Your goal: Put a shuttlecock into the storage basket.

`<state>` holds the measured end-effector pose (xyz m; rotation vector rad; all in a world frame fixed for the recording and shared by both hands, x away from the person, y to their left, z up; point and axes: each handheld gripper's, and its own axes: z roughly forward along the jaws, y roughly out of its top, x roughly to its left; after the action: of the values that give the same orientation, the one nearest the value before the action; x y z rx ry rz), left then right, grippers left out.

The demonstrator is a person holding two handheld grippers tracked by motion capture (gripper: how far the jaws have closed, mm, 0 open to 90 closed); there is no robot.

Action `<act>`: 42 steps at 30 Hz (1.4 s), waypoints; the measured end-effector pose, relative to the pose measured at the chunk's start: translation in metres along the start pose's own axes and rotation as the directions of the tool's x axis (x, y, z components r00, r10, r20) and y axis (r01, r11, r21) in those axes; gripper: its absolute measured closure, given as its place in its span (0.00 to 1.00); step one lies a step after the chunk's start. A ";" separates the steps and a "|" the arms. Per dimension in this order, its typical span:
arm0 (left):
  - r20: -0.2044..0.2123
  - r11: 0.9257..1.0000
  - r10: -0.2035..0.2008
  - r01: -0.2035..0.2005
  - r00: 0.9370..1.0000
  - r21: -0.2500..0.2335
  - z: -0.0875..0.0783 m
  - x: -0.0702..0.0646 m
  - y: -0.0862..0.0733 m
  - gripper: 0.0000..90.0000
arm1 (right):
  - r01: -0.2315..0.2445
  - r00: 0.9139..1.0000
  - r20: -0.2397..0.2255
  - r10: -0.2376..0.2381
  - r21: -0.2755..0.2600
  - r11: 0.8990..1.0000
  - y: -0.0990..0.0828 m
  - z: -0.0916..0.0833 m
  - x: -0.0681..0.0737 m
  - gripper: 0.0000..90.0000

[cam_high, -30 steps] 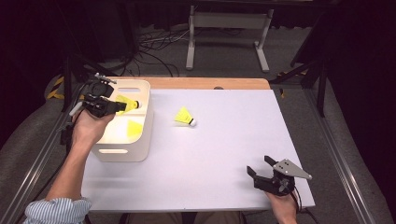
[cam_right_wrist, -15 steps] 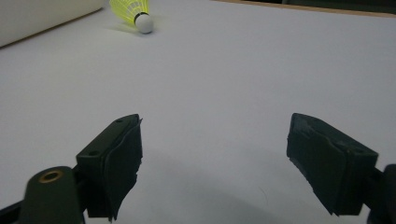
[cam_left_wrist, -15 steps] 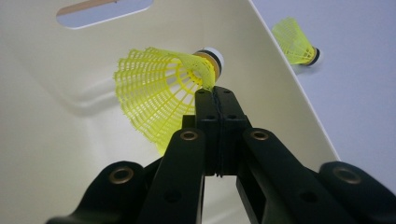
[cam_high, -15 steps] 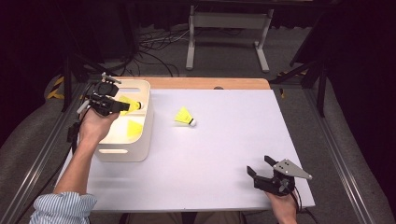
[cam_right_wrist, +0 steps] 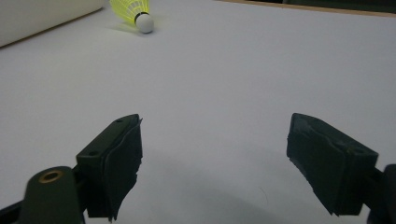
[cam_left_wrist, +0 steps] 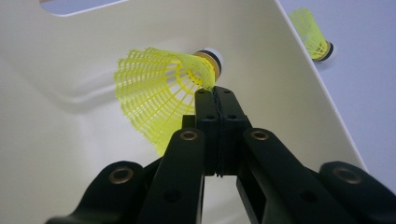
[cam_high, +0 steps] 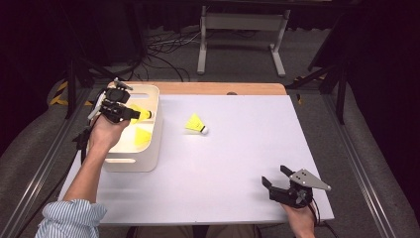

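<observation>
My left gripper point(cam_high: 131, 113) hangs over the cream bin point(cam_high: 130, 161), shut on the mesh skirt of a yellow shuttlecock point(cam_high: 142, 114). In the left gripper view the jaws point(cam_left_wrist: 215, 91) meet on the skirt's edge just below the white cork of that shuttlecock point(cam_left_wrist: 154, 88), inside the bin's wall point(cam_left_wrist: 280, 70). A second yellow shuttlecock point(cam_high: 142, 136) lies in the bin. A third shuttlecock point(cam_high: 195, 124) lies on the white table, cork toward the right. My right gripper point(cam_high: 275, 175) rests near the front right edge, open point(cam_right_wrist: 215, 140), nothing between its pads.
The white tabletop point(cam_high: 237, 158) has a wooden strip point(cam_high: 218, 88) along its far edge. Cables and a metal stand point(cam_high: 240, 22) sit on the floor beyond. The bin's side point(cam_right_wrist: 37, 18) and the loose shuttlecock point(cam_right_wrist: 133, 9) lie far ahead of the right gripper.
My left gripper has moved slightly rightward and lower into the bin, still holding the shuttlecock. The right gripper has stayed put.
</observation>
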<state>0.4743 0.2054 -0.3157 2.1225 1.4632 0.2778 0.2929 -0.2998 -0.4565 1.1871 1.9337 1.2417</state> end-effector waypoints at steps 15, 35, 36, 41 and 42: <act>-0.009 1.000 0.006 -0.006 1.000 0.030 0.010 0.002 -0.001 0.99 | 0.002 1.000 -0.002 -0.002 0.001 1.000 0.000 0.000 0.000 0.21; -0.018 0.998 -0.019 0.021 1.000 0.066 0.022 0.011 -0.002 0.99 | 0.006 1.000 -0.006 -0.006 0.001 1.000 0.000 0.000 0.000 0.21; -0.020 0.997 -0.021 0.023 1.000 0.069 0.023 0.011 -0.003 0.99 | 0.006 1.000 -0.006 -0.006 0.001 1.000 0.000 0.000 0.000 0.21; -0.020 0.997 -0.021 0.022 1.000 0.077 0.024 0.011 -0.003 0.99 | 0.006 1.000 -0.007 -0.006 0.001 1.000 0.000 0.000 0.000 0.21; -0.019 0.997 -0.024 0.025 1.000 0.079 0.025 0.011 -0.003 0.99 | 0.006 1.000 -0.006 -0.006 0.002 1.000 0.000 0.000 0.000 0.21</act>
<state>0.4873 0.2088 -0.3394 2.1682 1.5332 0.2339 0.2931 -0.2997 -0.4567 1.1786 1.9415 1.2420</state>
